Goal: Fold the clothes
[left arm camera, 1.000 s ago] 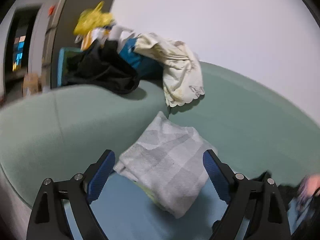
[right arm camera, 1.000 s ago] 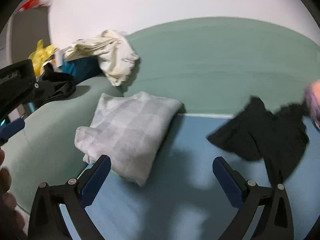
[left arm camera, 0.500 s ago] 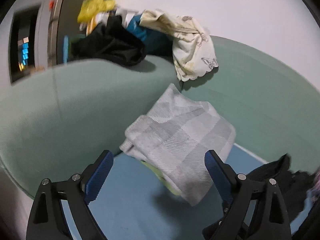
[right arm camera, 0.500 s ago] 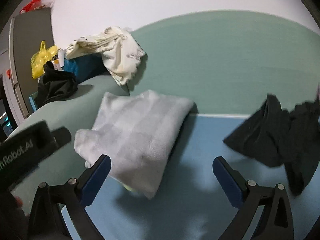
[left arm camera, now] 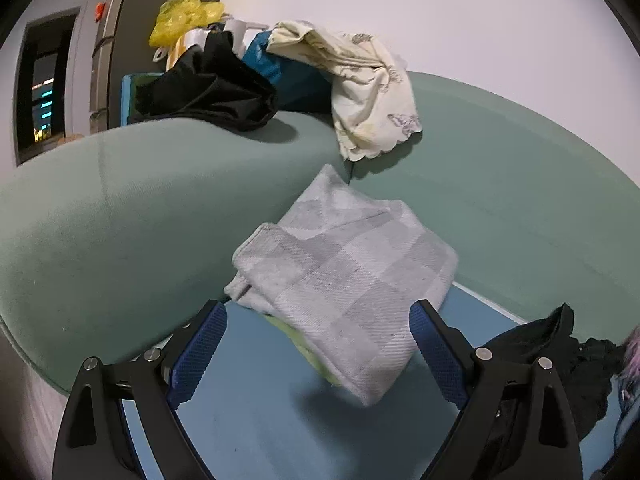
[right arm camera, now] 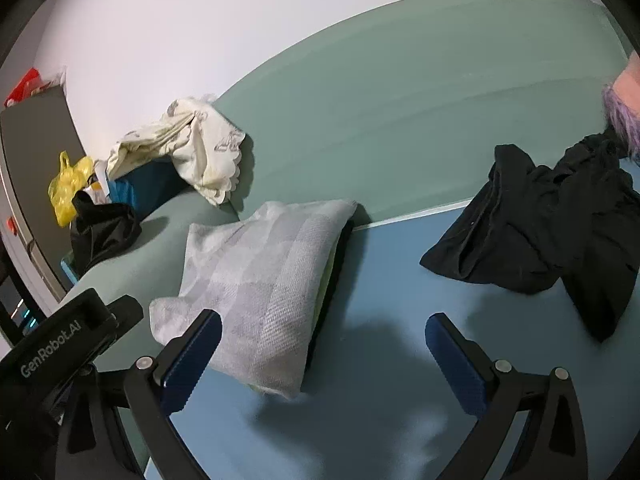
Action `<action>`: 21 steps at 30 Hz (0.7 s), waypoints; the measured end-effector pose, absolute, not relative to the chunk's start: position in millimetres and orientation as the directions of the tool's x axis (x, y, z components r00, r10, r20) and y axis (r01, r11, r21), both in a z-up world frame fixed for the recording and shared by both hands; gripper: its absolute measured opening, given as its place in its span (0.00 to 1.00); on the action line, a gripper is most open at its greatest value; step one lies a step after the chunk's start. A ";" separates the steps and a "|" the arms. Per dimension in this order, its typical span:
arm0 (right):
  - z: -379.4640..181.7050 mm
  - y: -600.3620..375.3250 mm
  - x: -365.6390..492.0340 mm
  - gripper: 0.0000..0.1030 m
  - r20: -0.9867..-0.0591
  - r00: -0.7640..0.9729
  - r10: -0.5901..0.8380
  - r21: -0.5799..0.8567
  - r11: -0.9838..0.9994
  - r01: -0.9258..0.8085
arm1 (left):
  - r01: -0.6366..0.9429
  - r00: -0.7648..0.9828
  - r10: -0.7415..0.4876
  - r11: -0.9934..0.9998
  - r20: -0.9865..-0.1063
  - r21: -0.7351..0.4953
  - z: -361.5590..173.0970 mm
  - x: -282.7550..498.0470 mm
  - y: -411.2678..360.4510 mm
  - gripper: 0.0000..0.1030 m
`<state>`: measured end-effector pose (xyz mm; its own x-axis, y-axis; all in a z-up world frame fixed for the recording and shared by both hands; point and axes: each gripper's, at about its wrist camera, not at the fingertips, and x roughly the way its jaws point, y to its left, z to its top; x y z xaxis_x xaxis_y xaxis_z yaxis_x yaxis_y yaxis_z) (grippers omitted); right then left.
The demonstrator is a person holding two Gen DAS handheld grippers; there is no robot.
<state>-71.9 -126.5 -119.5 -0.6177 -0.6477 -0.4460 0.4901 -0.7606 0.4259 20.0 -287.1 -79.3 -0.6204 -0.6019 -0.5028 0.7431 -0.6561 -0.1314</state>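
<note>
Left wrist view: the folded grey checked cloth (left arm camera: 344, 272), which a second ago filled the gap between the fingers (left arm camera: 198, 354) low in the picture, now lies farther ahead of the tips and toward the right finger, and the crumpled black garment (left arm camera: 560, 354) has come into sight beyond the right finger. Right wrist view: the grey cloth (right arm camera: 260, 288) has drawn in against the left fingertip (right arm camera: 192, 360), while the black garment (right arm camera: 536, 232) has slid from ahead of the right finger out past it. The left gripper's body (right arm camera: 60, 344) has pushed in beside the left finger.
</note>
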 end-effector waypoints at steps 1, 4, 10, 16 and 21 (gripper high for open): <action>-118.9 -126.4 -71.5 1.00 -0.445 -0.622 -0.644 0.422 -0.763 0.489 | 0.740 -0.623 -0.602 -0.661 -0.499 -0.127 -78.6 19.3 -285.6 0.90; -114.9 -126.0 -67.7 1.00 -0.438 -0.667 -0.604 0.393 -0.795 0.462 | 0.730 -0.632 -0.602 -0.674 -0.488 -0.115 -76.5 17.1 -281.3 0.90; -109.8 -132.2 -60.7 1.00 -0.425 -0.690 -0.587 0.348 -0.809 0.474 | 0.738 -0.621 -0.615 -0.667 -0.487 -0.099 -76.1 18.3 -282.7 0.90; -113.1 -140.4 -58.3 1.00 -0.434 -0.683 -0.588 0.349 -0.808 0.474 | 0.751 -0.609 -0.619 -0.651 -0.497 -0.109 -80.0 22.0 -291.5 0.90; -112.8 -147.9 -52.9 1.00 -0.439 -0.688 -0.578 0.313 -0.816 0.485 | 0.766 -0.589 -0.629 -0.635 -0.507 -0.102 -82.7 24.3 -297.2 0.90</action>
